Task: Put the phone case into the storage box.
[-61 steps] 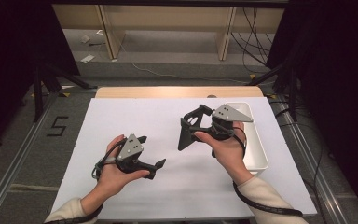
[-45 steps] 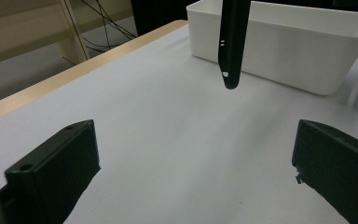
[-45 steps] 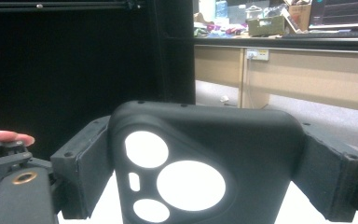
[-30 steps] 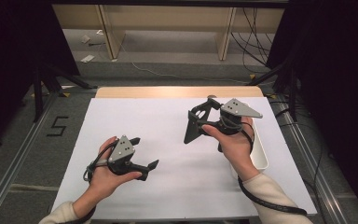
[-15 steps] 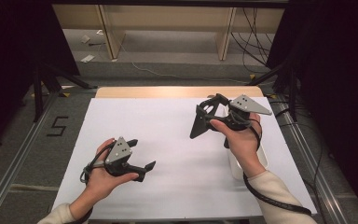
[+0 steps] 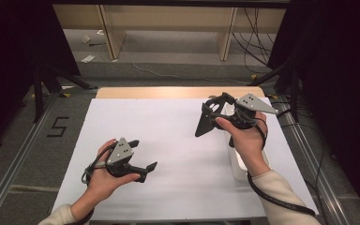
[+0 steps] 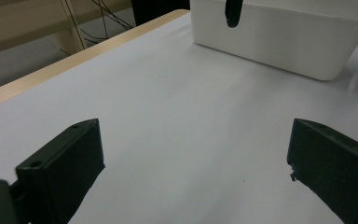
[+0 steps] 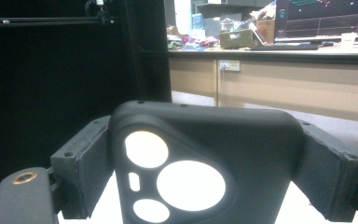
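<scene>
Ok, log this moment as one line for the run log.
right gripper: shut on phone case, raised over table | left gripper: open, nothing between the jaws, low over table | bin: at right edge

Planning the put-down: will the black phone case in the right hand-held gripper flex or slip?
The phone case is a thin shell with camera holes: probably light, slightly bendy. Its matte surface likely resists slipping. The right hand-held gripper pinches its sides without visible bowing, so fairly stiff.

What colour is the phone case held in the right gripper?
Black; the phone case shows best in the right gripper view.
</scene>
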The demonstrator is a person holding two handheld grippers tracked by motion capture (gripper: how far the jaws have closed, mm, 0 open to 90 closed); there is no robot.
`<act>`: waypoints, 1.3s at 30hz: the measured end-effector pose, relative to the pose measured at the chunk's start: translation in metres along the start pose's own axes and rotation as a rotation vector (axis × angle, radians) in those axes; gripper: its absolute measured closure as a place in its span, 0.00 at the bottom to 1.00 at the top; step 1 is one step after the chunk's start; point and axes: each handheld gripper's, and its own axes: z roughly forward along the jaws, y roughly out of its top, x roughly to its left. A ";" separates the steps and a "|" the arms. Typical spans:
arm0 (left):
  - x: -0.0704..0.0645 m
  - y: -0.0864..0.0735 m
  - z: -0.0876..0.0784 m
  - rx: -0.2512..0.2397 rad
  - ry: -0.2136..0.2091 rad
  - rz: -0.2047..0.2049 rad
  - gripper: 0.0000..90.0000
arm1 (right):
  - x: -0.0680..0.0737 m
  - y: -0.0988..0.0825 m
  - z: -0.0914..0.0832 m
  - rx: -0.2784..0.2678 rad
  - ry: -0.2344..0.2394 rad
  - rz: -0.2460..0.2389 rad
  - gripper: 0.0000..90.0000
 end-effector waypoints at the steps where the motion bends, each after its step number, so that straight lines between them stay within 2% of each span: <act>1: 0.000 0.000 0.000 -0.001 0.001 -0.001 0.04 | 0.000 0.000 0.000 0.000 0.001 0.000 0.17; 23: 0.001 0.001 0.001 -0.002 0.003 0.004 0.05 | -0.005 -0.002 -0.001 0.002 -0.022 -0.015 0.17; 39: 0.001 0.001 0.002 -0.006 0.004 0.000 0.05 | -0.014 0.000 -0.004 -0.007 -0.053 -0.005 0.17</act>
